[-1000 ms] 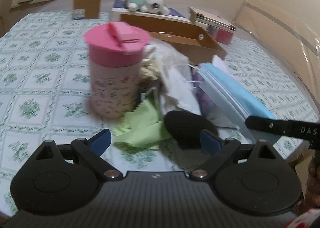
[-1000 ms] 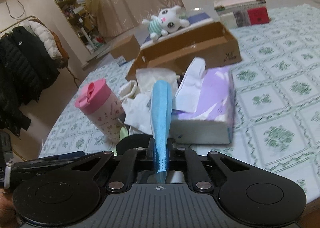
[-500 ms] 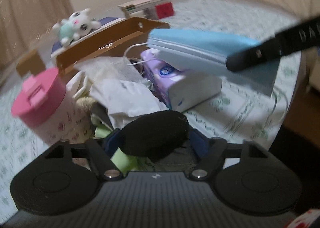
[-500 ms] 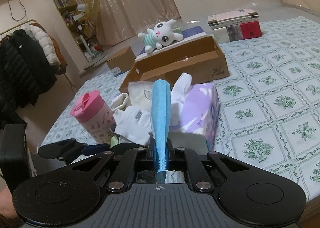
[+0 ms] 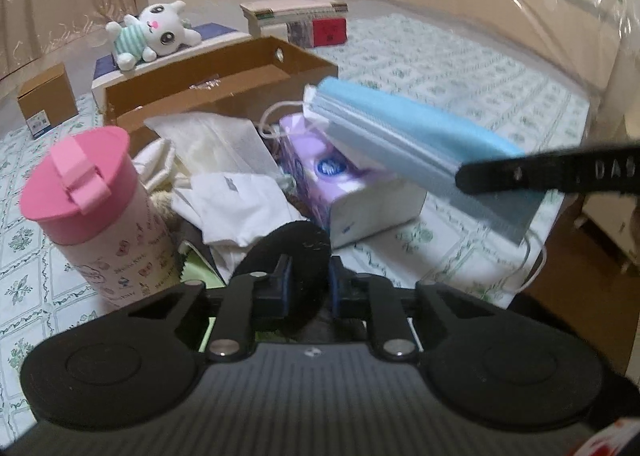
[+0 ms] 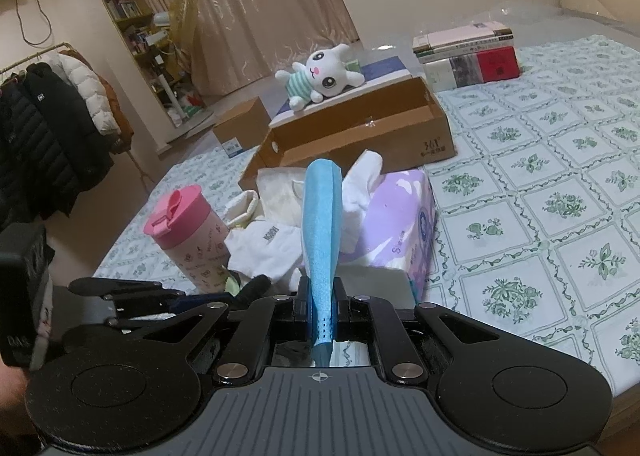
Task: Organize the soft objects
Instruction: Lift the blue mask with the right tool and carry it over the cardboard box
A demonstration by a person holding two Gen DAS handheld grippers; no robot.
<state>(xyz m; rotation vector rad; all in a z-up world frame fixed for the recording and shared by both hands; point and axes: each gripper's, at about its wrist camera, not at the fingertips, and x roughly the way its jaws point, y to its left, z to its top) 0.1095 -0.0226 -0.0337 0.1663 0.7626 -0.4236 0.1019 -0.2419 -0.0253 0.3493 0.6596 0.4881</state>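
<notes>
The right gripper (image 6: 322,298) is clamped on a blue face mask (image 6: 321,232) above the purple tissue pack (image 6: 404,224).

You have one pink-lidded cup (image 5: 86,208), one plush rabbit (image 5: 150,32), one purple tissue pack (image 5: 344,192), one stack of blue face masks (image 5: 408,144) and one black pad (image 5: 298,256). Toward twelve o'clock count two cardboard boxes: the open one (image 5: 216,84) and a small shut one (image 5: 46,102). One pile of books (image 6: 468,54).

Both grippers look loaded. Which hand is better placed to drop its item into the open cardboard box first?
Right, probably. The right gripper is shut on the blue face masks, aimed at the cardboard box. The left gripper is closing on a black pad, low beside the pink-lidded cup.
</notes>
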